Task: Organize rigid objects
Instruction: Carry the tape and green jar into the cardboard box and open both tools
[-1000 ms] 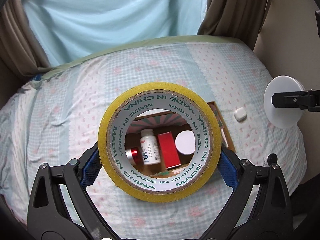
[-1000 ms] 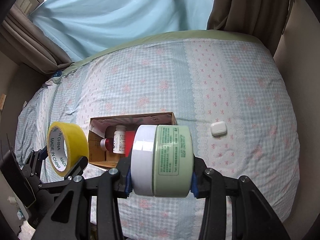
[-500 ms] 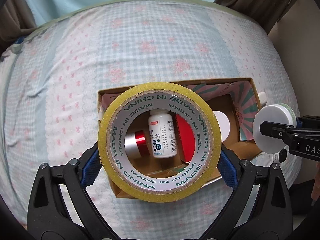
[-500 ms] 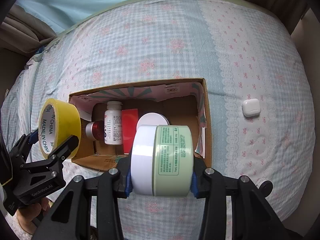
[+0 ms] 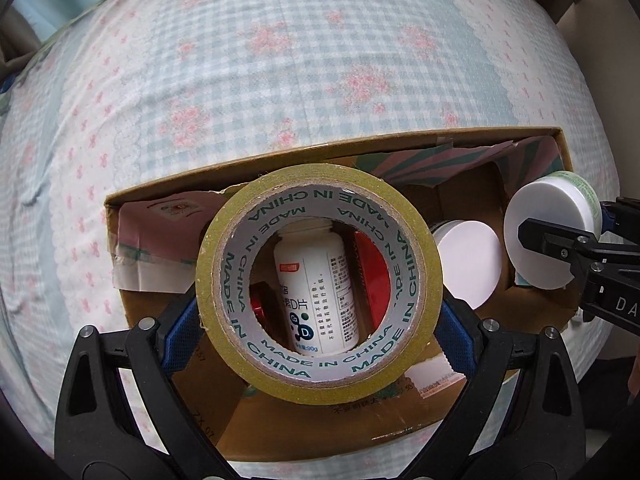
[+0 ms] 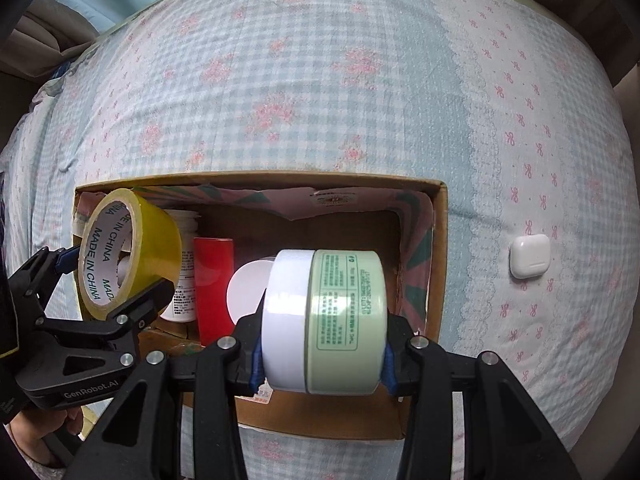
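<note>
My left gripper [image 5: 318, 312] is shut on a yellow tape roll [image 5: 420, 264] and holds it above the left part of an open cardboard box [image 5: 320, 150]. It also shows in the right wrist view [image 6: 156, 240]. My right gripper [image 6: 324, 352] is shut on a pale green jar with a white lid [image 6: 344, 320], held on its side above the right part of the box [image 6: 438, 264]. The jar also shows in the left wrist view [image 5: 552, 220]. In the box lie a white pill bottle [image 5: 316, 280], a red box [image 6: 214, 280], a red-capped item and a white round lid [image 5: 468, 268].
The box rests on a bed with a blue checked floral sheet [image 6: 320, 80]. A small white earbud case [image 6: 530, 256] lies on the sheet to the right of the box. Curtains hang behind the bed.
Both grippers have moved forward and down toward the box with their loads. The box now fills much more of both views, and both objects hang over its opening.
</note>
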`<state>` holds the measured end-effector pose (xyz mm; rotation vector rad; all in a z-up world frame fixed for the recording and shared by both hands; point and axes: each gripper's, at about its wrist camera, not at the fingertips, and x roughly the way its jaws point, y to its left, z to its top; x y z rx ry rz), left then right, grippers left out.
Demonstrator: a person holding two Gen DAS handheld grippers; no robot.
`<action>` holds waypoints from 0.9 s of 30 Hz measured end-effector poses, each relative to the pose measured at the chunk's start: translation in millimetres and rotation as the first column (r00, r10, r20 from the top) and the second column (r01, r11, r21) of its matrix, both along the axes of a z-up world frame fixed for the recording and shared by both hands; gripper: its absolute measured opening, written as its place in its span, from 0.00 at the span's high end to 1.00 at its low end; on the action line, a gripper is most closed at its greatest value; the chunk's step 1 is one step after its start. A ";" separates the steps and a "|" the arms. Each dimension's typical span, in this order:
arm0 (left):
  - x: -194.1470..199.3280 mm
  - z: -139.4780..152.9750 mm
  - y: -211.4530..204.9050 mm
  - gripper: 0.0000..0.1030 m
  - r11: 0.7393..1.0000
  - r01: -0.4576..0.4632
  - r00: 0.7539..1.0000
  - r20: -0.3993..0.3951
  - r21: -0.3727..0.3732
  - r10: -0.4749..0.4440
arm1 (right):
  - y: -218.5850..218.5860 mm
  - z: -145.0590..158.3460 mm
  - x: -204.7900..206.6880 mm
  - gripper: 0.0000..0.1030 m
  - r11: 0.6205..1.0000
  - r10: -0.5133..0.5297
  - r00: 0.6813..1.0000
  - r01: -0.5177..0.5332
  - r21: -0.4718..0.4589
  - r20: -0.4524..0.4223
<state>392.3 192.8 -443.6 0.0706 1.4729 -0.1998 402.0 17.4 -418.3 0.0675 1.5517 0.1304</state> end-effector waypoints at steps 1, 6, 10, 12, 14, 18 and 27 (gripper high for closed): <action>0.6 -1.4 -0.8 0.06 1.000 0.003 1.000 -0.005 0.003 -0.003 | 0.5 -2.5 1.5 0.61 1.000 0.005 1.000 -0.005 -0.002 -0.004; -1.2 -3.2 -2.6 0.00 1.000 0.013 0.999 -0.039 0.001 -0.013 | -2.0 -14.5 3.9 0.55 0.999 -0.003 1.000 0.004 0.040 -0.027; -9.0 7.6 -5.6 0.00 0.998 0.060 0.998 0.007 0.021 -0.060 | -6.6 -8.8 0.2 0.00 0.998 -0.017 1.000 0.016 0.060 0.011; -12.5 10.4 -6.2 0.00 0.997 0.073 0.997 0.015 0.034 -0.073 | -10.4 -6.2 -2.3 0.00 0.996 -0.030 0.999 0.028 0.086 0.019; -15.4 13.8 -4.4 0.00 0.997 0.069 0.997 0.019 0.022 -0.069 | -11.0 -3.7 -4.7 0.00 0.995 -0.030 0.999 0.028 0.097 0.020; -22.2 25.0 -2.1 0.00 0.999 0.044 0.998 0.042 0.006 -0.044 | -8.3 6.9 -11.0 0.00 0.996 -0.017 0.999 0.013 0.087 0.048; -49.5 67.4 -2.4 0.00 0.999 0.032 0.993 0.111 0.010 -0.033 | -8.3 44.2 -33.7 0.00 0.996 -0.014 0.993 0.003 0.094 0.117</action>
